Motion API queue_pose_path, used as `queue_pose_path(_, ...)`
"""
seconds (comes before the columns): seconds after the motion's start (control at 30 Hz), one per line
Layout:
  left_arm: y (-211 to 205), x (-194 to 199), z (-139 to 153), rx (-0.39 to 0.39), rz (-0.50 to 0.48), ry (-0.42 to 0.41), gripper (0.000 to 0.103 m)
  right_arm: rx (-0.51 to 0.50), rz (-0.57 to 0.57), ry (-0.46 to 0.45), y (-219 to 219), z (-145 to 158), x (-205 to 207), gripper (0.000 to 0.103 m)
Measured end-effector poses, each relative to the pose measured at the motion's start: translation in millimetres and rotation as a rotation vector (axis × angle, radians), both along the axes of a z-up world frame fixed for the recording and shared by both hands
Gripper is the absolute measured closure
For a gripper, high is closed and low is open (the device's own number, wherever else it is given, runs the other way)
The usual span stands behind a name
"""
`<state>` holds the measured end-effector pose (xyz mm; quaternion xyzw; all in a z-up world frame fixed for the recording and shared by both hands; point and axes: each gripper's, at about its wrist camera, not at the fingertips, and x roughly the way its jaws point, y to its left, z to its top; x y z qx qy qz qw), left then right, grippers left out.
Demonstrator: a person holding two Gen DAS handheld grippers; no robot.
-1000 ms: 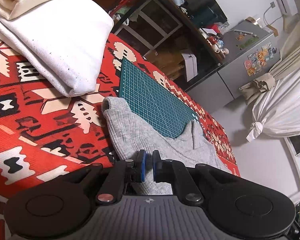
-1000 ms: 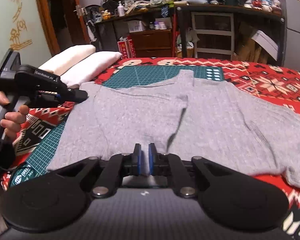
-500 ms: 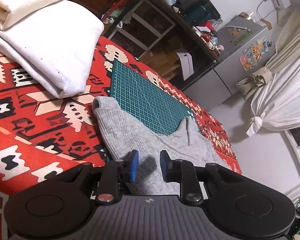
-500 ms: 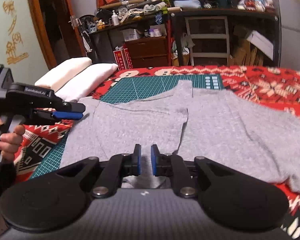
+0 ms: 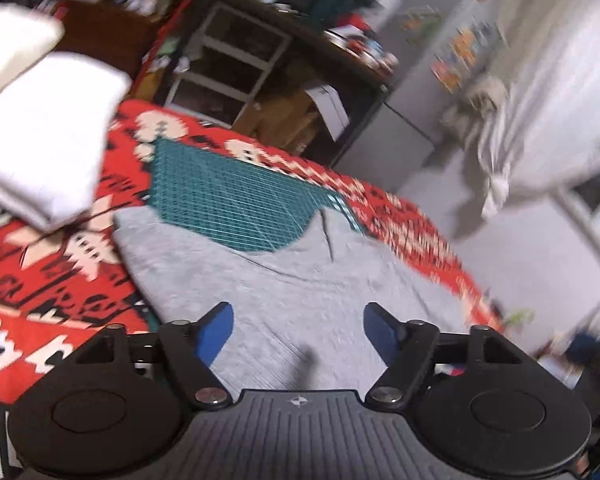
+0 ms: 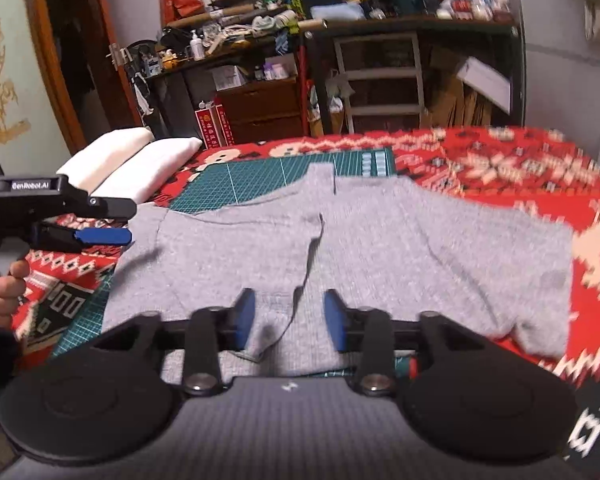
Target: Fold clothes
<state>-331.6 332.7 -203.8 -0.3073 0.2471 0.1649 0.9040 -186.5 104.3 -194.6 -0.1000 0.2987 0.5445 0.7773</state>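
Observation:
A grey knit garment lies spread on the red patterned blanket, its left part folded over towards the middle with the folded edge running down the centre. My right gripper hovers over the near hem. Its jaws are opening, and the cloth lies under them with neither pad pressing it. My left gripper is over the garment's left side. Its jaws are opening wide, with nothing held. In the right wrist view the left gripper sits beside the garment's left edge, held by a hand.
A green cutting mat lies under the garment's far edge. White folded bedding is stacked at the blanket's far left. Beyond the bed stand cluttered shelves and a desk, and a grey fridge and tied curtains.
Both grippers went from shut to open and let go of the grey cloth. The left gripper rose and rolled, and its view is now blurred. The right gripper barely moved.

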Motion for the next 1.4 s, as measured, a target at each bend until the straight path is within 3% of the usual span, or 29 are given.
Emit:
queue_pose_path(0.1, -23, 10, 1, 0.114, -0.019, 0.054, 0.019, -0.020, 0.008, -0.015, 4, 0, -4, 0.023)
queue_pose_path(0.2, -37, 21, -7, 0.176, -0.022, 0.140, 0.018, -0.041, 0.002, -0.036, 9, -4, -7, 0.006)
queue_pose_path(0.27, -45, 28, -12, 0.229, 0.004, 0.211, 0.018, -0.065, -0.009, -0.061, 13, -7, -9, 0.001)
queue_pose_path(0.33, -54, 33, -16, 0.294, 0.011, 0.257, 0.016, -0.095, -0.017, -0.097, 17, -10, -10, 0.001)
queue_pose_path(0.43, -64, 37, -22, 0.364, 0.002, 0.315, 0.004, -0.147, -0.023, -0.134, 24, -20, -13, 0.001)
queue_pose_path(0.57, -73, 38, -27, 0.421, 0.021, 0.347, 0.000, -0.152, -0.030, -0.135, 26, -31, -17, 0.000)
queue_pose_path(0.97, -68, 41, -21, 0.301, 0.041, 0.403, 0.000, -0.160, -0.038, -0.120, 30, -30, -15, 0.000)
queue_pose_path(1.4, -70, 45, -19, 0.291, 0.036, 0.440, 0.000, -0.241, -0.026, -0.076, 40, -24, -8, 0.000)
